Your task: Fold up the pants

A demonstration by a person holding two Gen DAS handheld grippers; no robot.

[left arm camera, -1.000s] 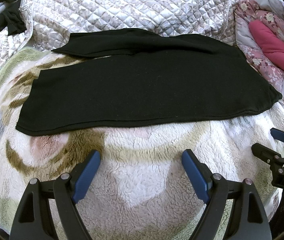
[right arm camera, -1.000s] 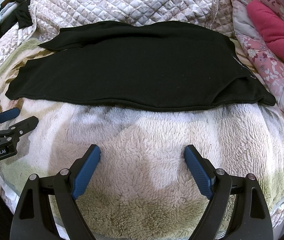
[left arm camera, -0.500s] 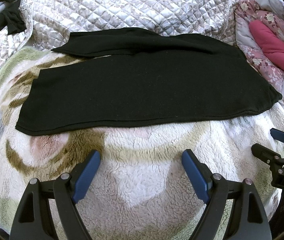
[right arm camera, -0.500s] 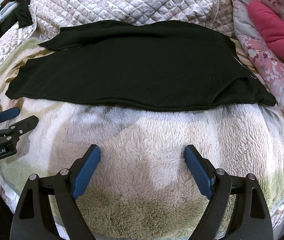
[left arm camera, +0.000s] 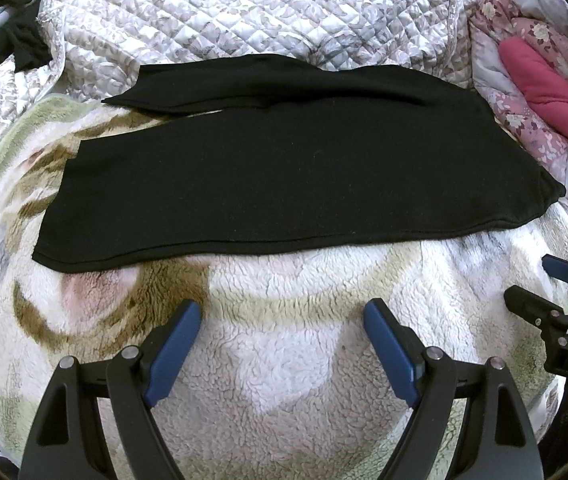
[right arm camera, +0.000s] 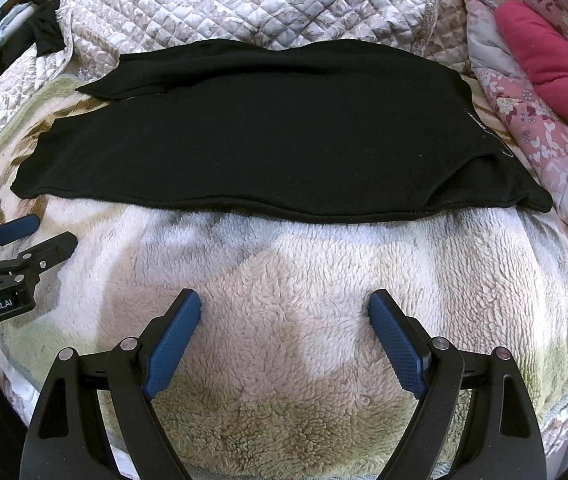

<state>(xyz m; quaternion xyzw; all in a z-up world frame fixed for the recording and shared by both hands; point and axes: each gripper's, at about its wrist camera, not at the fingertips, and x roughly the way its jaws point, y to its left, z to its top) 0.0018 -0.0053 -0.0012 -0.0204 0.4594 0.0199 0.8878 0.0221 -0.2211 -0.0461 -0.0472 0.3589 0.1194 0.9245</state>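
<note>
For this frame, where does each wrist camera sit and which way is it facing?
Left wrist view: behind the open left gripper, facing the black pants on the fleece blanket; right gripper at right edge.
Right wrist view: behind the open right gripper, facing the pants' waist end; left gripper at left edge.
Shared: pants, blanket, quilt, pink pillow.
</note>
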